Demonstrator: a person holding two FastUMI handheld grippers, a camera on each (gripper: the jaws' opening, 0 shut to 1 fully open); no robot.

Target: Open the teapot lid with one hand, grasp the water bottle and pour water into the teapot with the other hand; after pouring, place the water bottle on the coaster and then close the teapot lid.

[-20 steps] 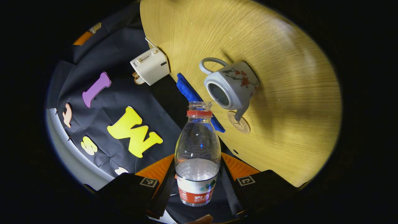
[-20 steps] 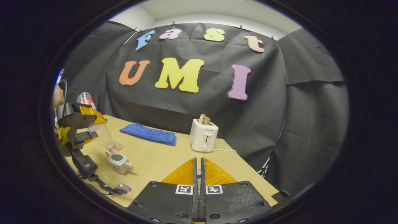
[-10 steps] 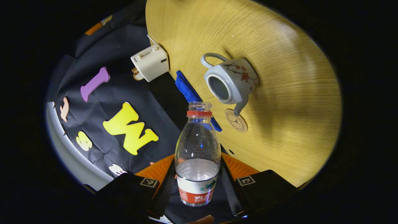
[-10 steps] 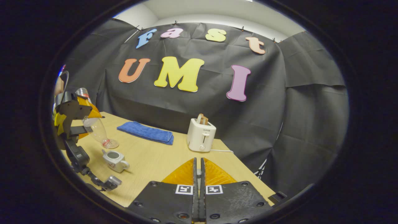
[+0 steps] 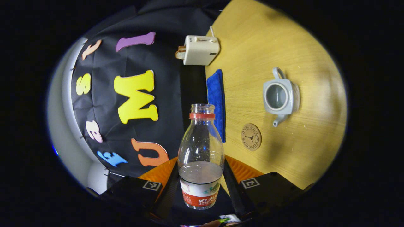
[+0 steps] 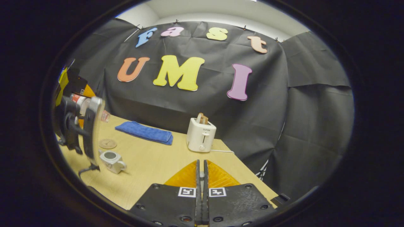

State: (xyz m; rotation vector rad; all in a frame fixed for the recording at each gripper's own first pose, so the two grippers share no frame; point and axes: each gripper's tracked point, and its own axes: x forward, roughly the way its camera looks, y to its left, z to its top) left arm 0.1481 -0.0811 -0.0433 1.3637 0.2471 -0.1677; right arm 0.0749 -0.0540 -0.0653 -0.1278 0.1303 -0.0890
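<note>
Since a second ago we have swung the water bottle [image 5: 201, 157] off the teapot [image 5: 279, 97]; left fingers clamp its light, slippery waist. Right fingers closed, empty.

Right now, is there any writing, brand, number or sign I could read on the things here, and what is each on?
Nothing reads clearly.
water bottle label: print too blurred to read.
toaster front: small brand mark, too small to read.
coaster: ring of print around an emblem, too small to read.
square markers on the left tongs: patterns, no words.
</note>
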